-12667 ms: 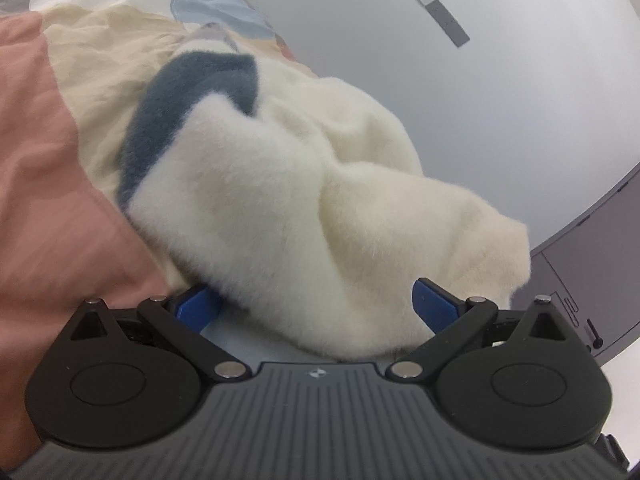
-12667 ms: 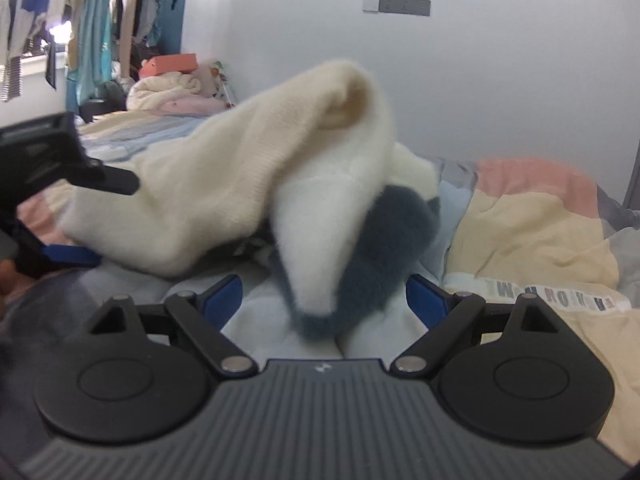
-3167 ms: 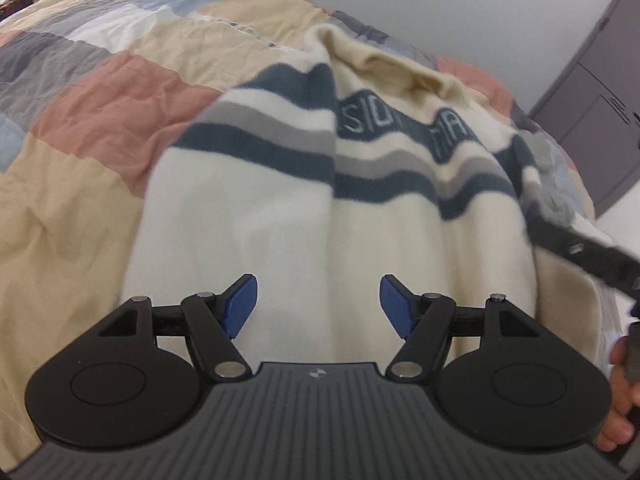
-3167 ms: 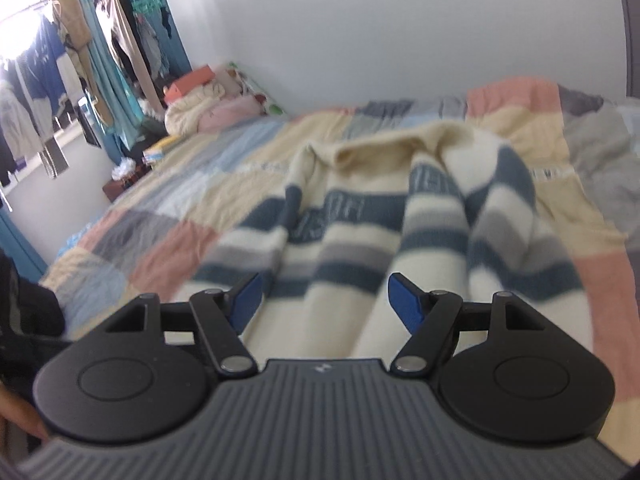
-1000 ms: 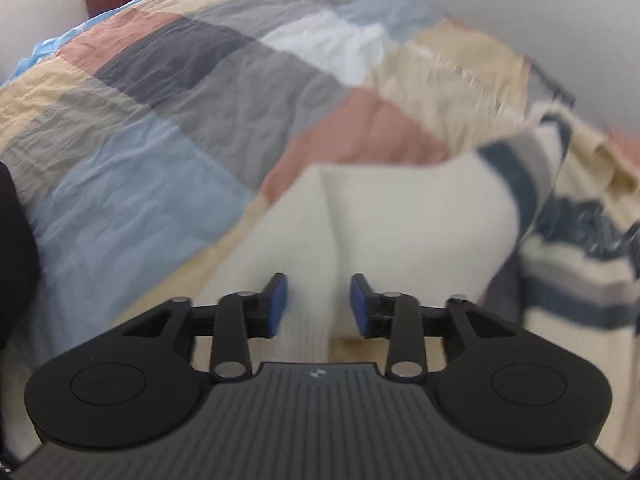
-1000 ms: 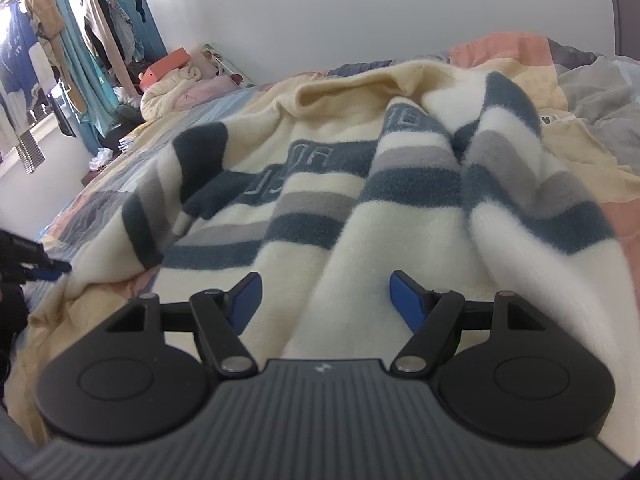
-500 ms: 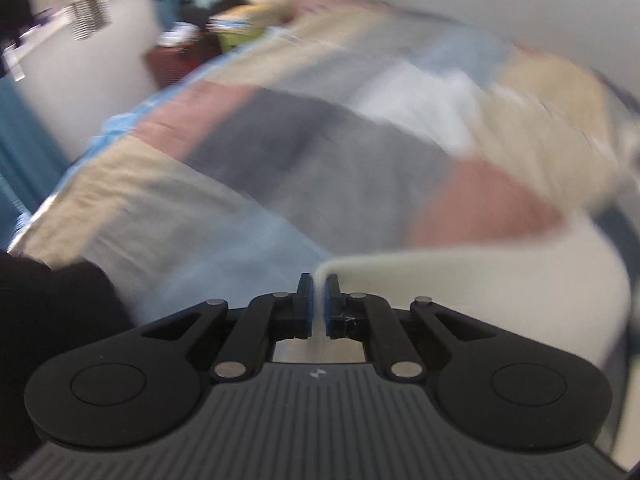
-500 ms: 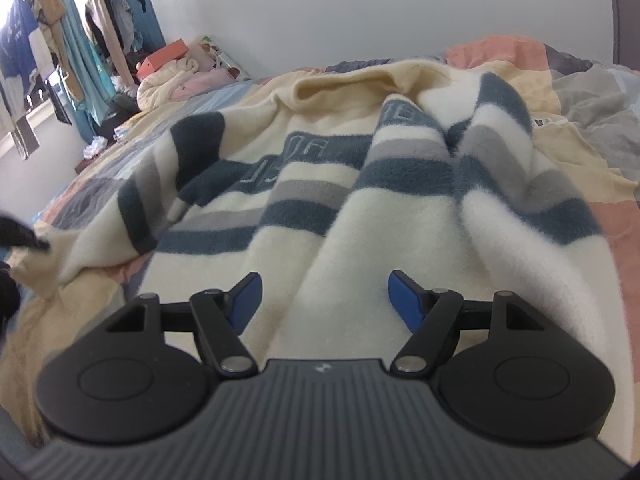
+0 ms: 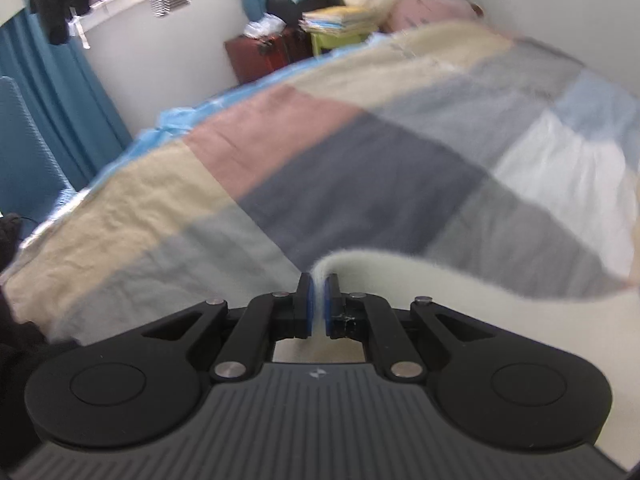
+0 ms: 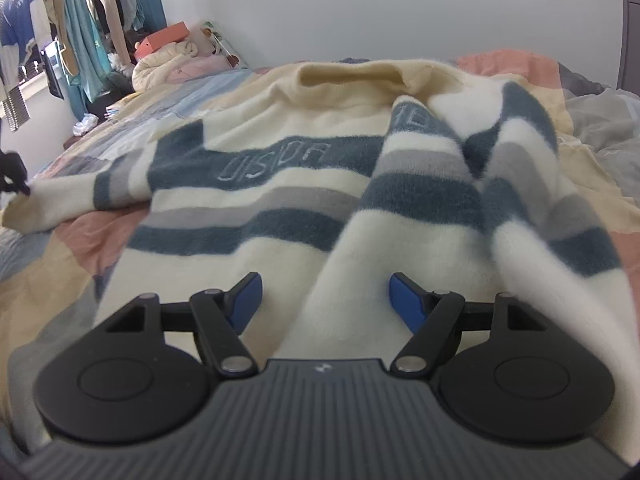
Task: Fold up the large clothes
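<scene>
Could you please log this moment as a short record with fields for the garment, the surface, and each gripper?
garment: striped sweater, cream with blue and grey bands, spread face up, right side rumpled
surface: patchwork quilt on a bed
left gripper: shut on the cream cuff of the sweater's sleeve, which is drawn out sideways over the quilt
right gripper: open, low over the sweater's hem area, pads not pressing the fabric
fold status: not yet folded
background: hanging clothes by the window
</scene>
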Available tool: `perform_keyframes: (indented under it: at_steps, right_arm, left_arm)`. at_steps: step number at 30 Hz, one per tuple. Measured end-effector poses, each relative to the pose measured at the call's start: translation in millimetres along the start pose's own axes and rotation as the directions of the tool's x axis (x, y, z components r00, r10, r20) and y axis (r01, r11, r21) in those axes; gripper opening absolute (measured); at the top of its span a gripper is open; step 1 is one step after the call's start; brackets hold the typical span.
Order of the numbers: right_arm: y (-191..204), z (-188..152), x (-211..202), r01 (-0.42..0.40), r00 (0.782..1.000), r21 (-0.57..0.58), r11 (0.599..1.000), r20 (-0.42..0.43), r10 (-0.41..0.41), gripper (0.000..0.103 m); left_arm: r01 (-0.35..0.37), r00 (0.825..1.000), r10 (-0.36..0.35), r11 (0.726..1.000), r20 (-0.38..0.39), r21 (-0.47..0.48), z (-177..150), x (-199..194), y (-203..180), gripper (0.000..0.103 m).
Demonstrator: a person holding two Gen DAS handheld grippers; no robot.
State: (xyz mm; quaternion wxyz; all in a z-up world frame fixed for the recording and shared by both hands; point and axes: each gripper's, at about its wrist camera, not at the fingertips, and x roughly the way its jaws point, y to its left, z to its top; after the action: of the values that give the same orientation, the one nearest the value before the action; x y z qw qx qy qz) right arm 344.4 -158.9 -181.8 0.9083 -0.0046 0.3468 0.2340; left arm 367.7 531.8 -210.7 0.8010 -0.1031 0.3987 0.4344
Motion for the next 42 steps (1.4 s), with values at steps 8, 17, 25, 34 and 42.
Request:
perform_keyframes:
  at_steps: [8,17,25,34,42]
  right_arm:
    - [3,6,6,0.01,1.0,-0.001,1.0,-0.002,-0.01,0.074]
    - [-7,5,-30,-0.008,0.999,-0.002,1.0,0.033,0.008,0.071]
    - [-19,-5,-80,0.023,0.993,0.016,1.0,0.115,-0.025,0.071]
    - [-40,-11,-104,0.168,0.972,0.072,0.983,0.153,-0.177,0.071]
    - [-58,-17,-90,0.311,0.945,0.143,0.94,0.06,-0.322,0.071]
  left_arm:
    - [0.099,0.995,-0.099,0.995,-0.001,-0.03,-36,-23,-7,0.045]
    - [0.343,0.936,-0.34,0.939,0.096,-0.019,-78,-161,-55,0.048]
    - [0.573,0.808,-0.587,0.804,0.057,0.156,-156,-272,-137,0.048]
    - [0.713,0.679,-0.73,0.628,-0.082,0.312,-248,-311,-199,0.048]
    - [0.757,0.621,-0.775,0.554,-0.117,0.346,-269,-301,-203,0.048]
